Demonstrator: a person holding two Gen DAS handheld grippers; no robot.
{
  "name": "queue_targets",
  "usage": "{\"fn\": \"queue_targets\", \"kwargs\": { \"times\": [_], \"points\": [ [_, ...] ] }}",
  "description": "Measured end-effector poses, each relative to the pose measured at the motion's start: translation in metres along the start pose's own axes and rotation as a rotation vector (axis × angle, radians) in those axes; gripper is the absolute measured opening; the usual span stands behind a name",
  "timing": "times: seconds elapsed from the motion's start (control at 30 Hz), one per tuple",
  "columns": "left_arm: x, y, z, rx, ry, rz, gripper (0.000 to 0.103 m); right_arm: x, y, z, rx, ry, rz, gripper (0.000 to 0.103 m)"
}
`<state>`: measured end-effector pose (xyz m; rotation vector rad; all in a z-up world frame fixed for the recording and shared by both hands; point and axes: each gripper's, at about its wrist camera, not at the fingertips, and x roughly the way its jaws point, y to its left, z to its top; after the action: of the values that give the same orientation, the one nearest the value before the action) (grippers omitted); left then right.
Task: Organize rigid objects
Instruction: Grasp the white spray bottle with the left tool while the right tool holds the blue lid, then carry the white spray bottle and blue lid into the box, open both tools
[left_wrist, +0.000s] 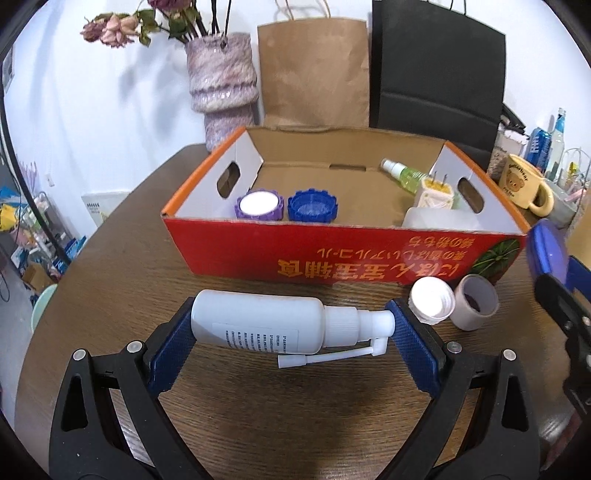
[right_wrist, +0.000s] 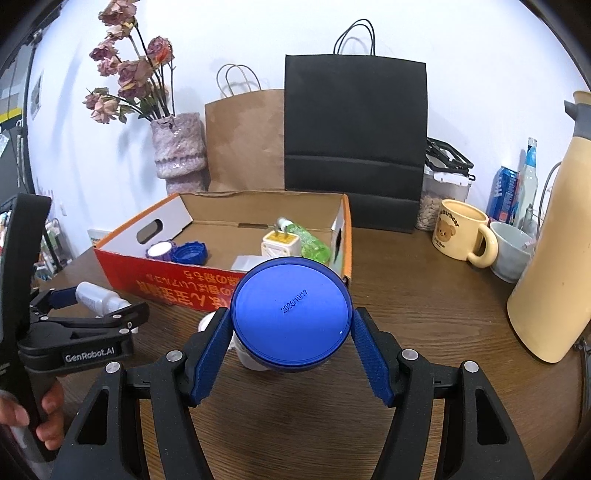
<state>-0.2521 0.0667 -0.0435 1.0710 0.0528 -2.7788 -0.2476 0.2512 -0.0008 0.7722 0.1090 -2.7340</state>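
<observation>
Brown wood table (left_wrist: 110, 280) with a white wall behind, and a red cardboard box (left_wrist: 332, 254) sits open near its middle. Inside the box, two caps, purple (left_wrist: 259, 205) and blue (left_wrist: 312, 206), lie side by side at the left; a green spray bottle (left_wrist: 404, 172) and a cream plug adapter (left_wrist: 435, 194) rest at the right.

Just in front of the box, the left gripper (left_wrist: 291, 328) clamps a white spray bottle (left_wrist: 258, 323) lengthwise, one blue pad on its base and the other on its nozzle end, with the bottle lying sideways just above the wood. Beside it to the right stand a white cap (left_wrist: 431, 300) and a small pale tube (left_wrist: 475, 307).

The right gripper (right_wrist: 291, 325) grips a round blue lid (right_wrist: 291, 312) by its edges, stamped face toward the camera, in front of the box's right corner.

A vase (right_wrist: 180, 147) of dried roses, a brown bag (right_wrist: 245, 140) and a black bag (right_wrist: 354, 136) stand behind the box. A bear mug (right_wrist: 460, 236) and a tan jug (right_wrist: 554, 240) sit well to the right.
</observation>
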Motion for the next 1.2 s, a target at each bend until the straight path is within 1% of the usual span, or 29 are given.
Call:
{"fn": "queue_targets", "kwargs": {
  "times": [0.2,0.57,0.8,1.2],
  "points": [
    [-0.018,0.002,0.007,0.012,-0.062,-0.019,0.096,-0.002,0.01,0.006,0.002,-0.023,0.006,0.071],
    [-0.034,0.011,0.023,0.012,-0.134,-0.024,0.096,-0.004,0.025,0.02,0.017,-0.063,0.015,0.071],
    [-0.035,0.017,0.033,0.002,-0.163,-0.023,0.096,0.003,0.034,0.029,0.024,-0.077,0.021,0.071],
    [-0.023,0.027,0.053,-0.025,-0.181,-0.016,0.096,0.023,0.041,0.043,0.037,-0.085,0.025,0.071]
  ]
}}
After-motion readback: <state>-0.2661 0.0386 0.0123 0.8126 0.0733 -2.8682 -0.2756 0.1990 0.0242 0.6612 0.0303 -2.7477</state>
